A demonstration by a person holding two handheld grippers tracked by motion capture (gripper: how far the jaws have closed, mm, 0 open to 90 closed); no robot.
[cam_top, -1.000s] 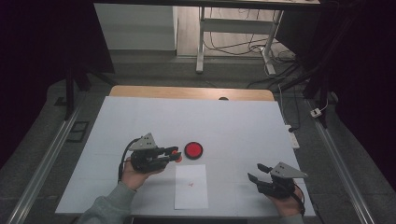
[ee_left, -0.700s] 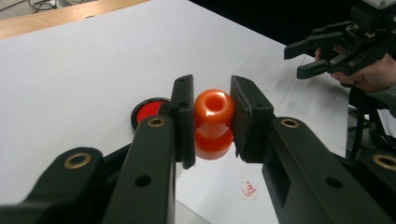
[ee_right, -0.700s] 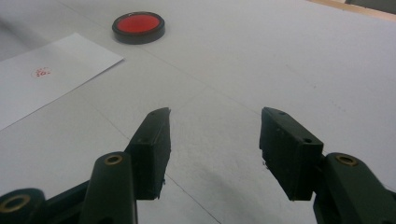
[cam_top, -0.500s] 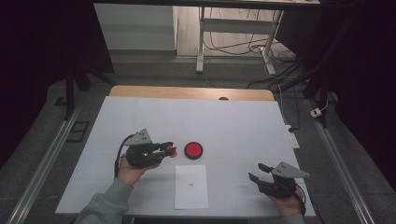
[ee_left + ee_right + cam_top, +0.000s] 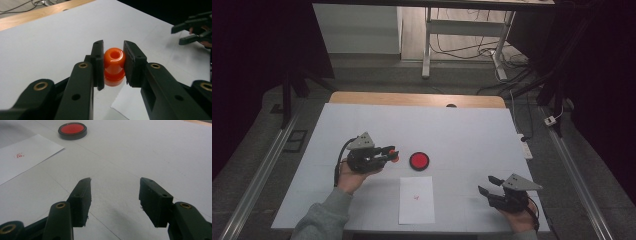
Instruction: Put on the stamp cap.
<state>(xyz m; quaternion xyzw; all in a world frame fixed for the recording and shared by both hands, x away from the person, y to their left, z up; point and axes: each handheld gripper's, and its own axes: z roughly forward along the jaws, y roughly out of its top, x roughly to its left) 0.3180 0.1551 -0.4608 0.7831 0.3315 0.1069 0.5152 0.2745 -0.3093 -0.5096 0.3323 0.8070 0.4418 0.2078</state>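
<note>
A small orange knob-shaped stamp (image 5: 114, 65) stands upright between the jaws of my left gripper (image 5: 113, 45), which is shut on it. From above, that gripper (image 5: 393, 155) hovers left of centre, with the stamp (image 5: 395, 159) just left of a round red ink pad (image 5: 419, 160). In front of the pad lies a white sheet of paper (image 5: 416, 205) with a small red mark (image 5: 416, 197). My right gripper (image 5: 486, 185) rests near the front right, open and holding nothing. In its own view the right gripper (image 5: 115, 182) points toward the pad (image 5: 72, 130) and the paper (image 5: 22, 167).
The white table top (image 5: 462, 130) ends in a wooden strip (image 5: 412, 99) at the far side. A white power strip (image 5: 525, 146) lies at the table's right edge. Desk legs and cables stand on the floor beyond.
My left gripper with the orange stamp has drawn back a little to the left, away from the ink pad. The right gripper has kept still.
</note>
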